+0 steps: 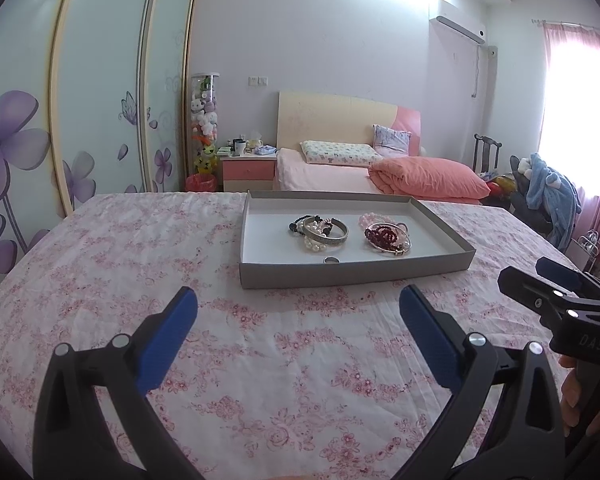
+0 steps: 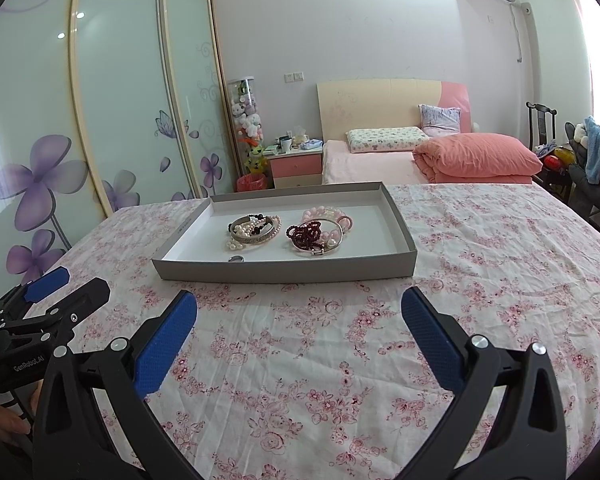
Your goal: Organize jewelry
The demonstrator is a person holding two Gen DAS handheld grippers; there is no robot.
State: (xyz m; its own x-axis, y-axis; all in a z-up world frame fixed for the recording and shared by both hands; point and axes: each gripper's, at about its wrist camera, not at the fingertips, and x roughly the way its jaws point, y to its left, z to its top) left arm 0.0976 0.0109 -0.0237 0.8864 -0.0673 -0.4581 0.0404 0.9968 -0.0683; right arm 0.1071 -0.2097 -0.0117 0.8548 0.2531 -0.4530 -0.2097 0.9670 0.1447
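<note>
A shallow grey tray (image 1: 352, 270) (image 2: 284, 271) with a white floor lies on the pink floral cloth. Inside it, a left heap holds a silver bangle (image 1: 326, 235) (image 2: 256, 233) with pearl and black bead strands. A right heap holds dark red beads (image 1: 384, 237) (image 2: 306, 234), pink beads and a thin silver bangle. A small silver ring (image 1: 331, 260) (image 2: 236, 258) rests by the tray's near wall. My left gripper (image 1: 298, 304) and right gripper (image 2: 299, 308) both stand open and empty, short of the tray.
The floral cloth (image 2: 480, 248) covers a wide surface around the tray. Behind it stand a bed with an orange duvet (image 1: 428, 178), a pink nightstand (image 1: 248, 170) and sliding wardrobe doors (image 2: 112, 92) on the left. The right gripper's body shows at the left wrist view's right edge.
</note>
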